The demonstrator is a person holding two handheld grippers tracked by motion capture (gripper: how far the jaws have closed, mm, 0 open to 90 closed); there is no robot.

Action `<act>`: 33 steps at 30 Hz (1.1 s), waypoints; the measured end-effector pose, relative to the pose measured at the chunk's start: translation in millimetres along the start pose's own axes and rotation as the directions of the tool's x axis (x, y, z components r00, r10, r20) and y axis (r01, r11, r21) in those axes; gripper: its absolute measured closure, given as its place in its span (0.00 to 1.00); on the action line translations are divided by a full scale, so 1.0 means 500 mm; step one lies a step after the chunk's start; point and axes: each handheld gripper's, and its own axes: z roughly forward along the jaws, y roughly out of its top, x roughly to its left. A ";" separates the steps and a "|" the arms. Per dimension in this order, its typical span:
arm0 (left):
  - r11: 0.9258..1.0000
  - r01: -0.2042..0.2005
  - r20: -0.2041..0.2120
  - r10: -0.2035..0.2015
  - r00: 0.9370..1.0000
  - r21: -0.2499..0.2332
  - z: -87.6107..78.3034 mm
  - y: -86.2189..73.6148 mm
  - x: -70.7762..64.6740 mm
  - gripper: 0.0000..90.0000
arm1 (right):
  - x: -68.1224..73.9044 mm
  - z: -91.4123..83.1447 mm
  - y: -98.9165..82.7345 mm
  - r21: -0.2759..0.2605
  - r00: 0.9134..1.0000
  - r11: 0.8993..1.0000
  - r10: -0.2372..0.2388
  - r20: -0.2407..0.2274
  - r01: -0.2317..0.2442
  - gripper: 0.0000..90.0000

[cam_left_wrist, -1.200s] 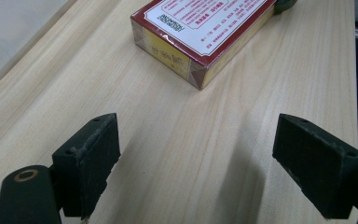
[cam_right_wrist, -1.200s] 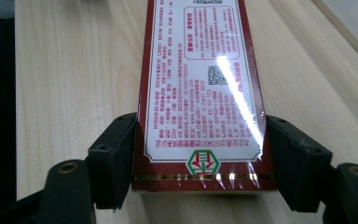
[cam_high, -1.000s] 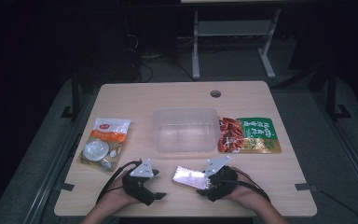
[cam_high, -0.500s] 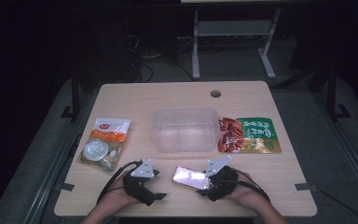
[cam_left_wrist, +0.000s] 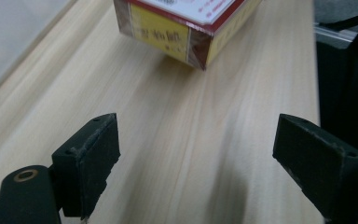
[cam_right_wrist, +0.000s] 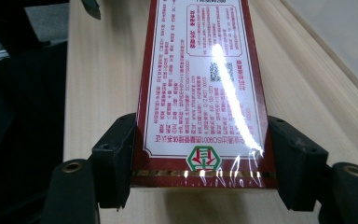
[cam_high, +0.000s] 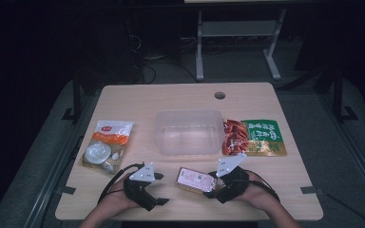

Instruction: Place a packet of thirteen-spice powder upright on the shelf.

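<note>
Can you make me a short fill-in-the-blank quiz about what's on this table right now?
1. The right gripper has its jaws on the two long sides of a red ____.
2. The left gripper is ____, with nothing between its jaws.
3. The clear plastic tub sits between the orange bag and the ____ bag.
4. The tub has ____ inside it.

Missing words: box; open; green; nothing

One table [cam_high: 138,99] bears one box [cam_high: 193,179], one tub [cam_high: 188,132], two packets [cam_high: 108,145] [cam_high: 254,137].
</note>
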 end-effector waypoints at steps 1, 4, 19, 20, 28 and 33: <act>1.000 -0.013 0.005 0.013 1.000 -0.006 -0.004 0.004 0.000 0.15 | 0.000 -0.002 0.000 -0.003 1.000 1.000 -0.008 -0.005 0.008 0.35; 0.999 -0.029 0.026 0.030 0.999 -0.033 -0.020 0.017 0.006 0.15 | 0.001 -0.009 0.002 -0.019 0.999 0.999 -0.030 -0.033 0.030 0.35; 0.994 -0.075 0.073 0.080 0.994 -0.080 -0.046 0.065 0.039 0.15 | 0.002 -0.023 0.029 -0.054 0.995 0.995 -0.087 -0.055 0.084 0.35; 0.994 -0.080 0.072 0.086 0.994 -0.081 -0.043 0.068 0.040 0.15 | 0.002 -0.023 0.029 -0.054 0.995 0.995 -0.087 -0.055 0.084 0.35; 0.990 -0.093 0.096 0.103 0.990 -0.104 -0.026 0.096 0.045 0.15 | -0.007 -0.021 0.050 -0.082 0.990 0.990 -0.117 -0.076 0.111 0.35; 0.989 -0.100 0.103 0.111 0.988 -0.110 -0.015 0.107 0.046 0.15 | -0.012 -0.010 0.063 -0.082 0.984 0.985 -0.158 -0.079 0.152 0.35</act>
